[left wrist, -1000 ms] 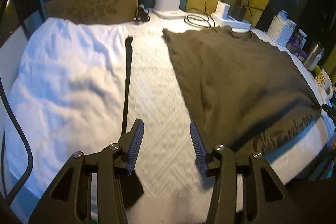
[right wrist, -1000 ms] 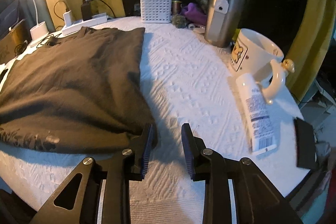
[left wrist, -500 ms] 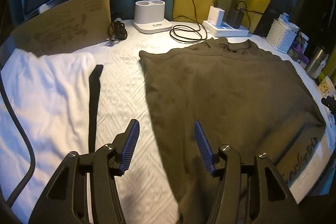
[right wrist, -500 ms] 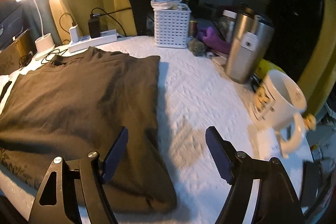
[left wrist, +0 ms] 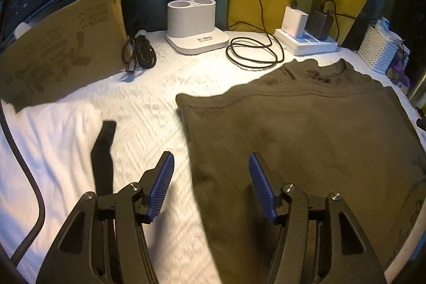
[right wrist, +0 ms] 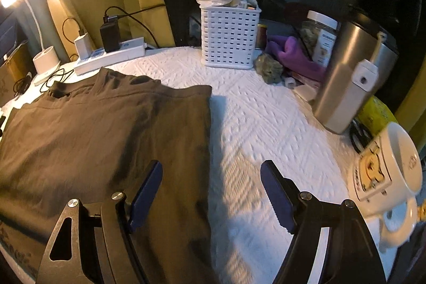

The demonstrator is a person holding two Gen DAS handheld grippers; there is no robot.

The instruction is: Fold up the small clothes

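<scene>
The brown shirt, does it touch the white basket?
Apart. The right wrist view shows bare white cloth between the brown shirt and the white basket.

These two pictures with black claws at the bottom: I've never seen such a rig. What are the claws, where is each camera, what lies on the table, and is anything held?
No robot here: a person carries a two-finger gripper in each hand, each with a fisheye camera looking along its fingers. One view shows the left gripper, its jaws opening over the left edge of the dark olive shirt. The other shows the right gripper, open over the shirt's right edge. Neither holds anything. The shirt lies flat on a white tablecloth, beside a white cloth, a mug and a white basket.
</scene>
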